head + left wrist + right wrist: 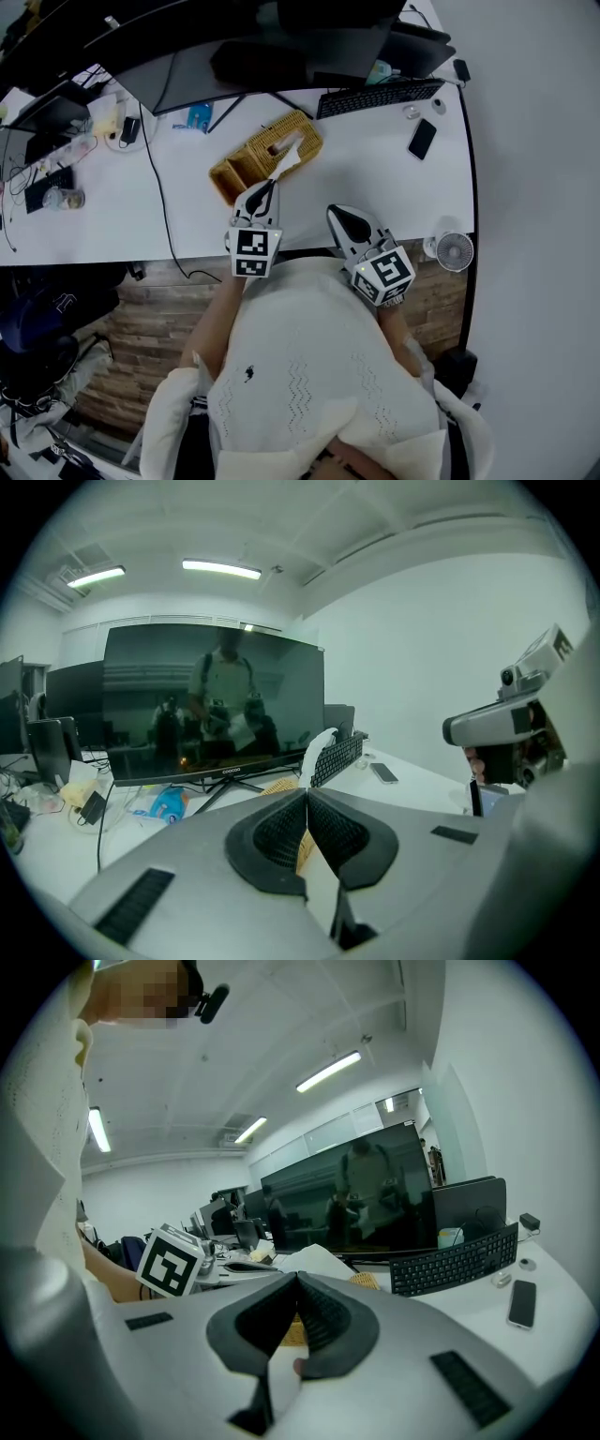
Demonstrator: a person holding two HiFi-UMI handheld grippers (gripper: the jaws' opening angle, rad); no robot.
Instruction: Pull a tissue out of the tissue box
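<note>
Wicker tissue box [255,161] is sitting mid-tabletop [375,183], with one white tissue [289,159] standing out of its slot. The left claw [271,186] is pinching that tissue's near edge, jaws together on it. Judging the pull is best going straight up and slowly (the box looks light and may lift with it). The right claw [339,214] is hovering beside, jaws together on nothing; it could be pinning the box down. Counting: two claws, one box, one tissue showing, one keyboard [380,97], one phone [422,139], one fan [455,251].
</note>
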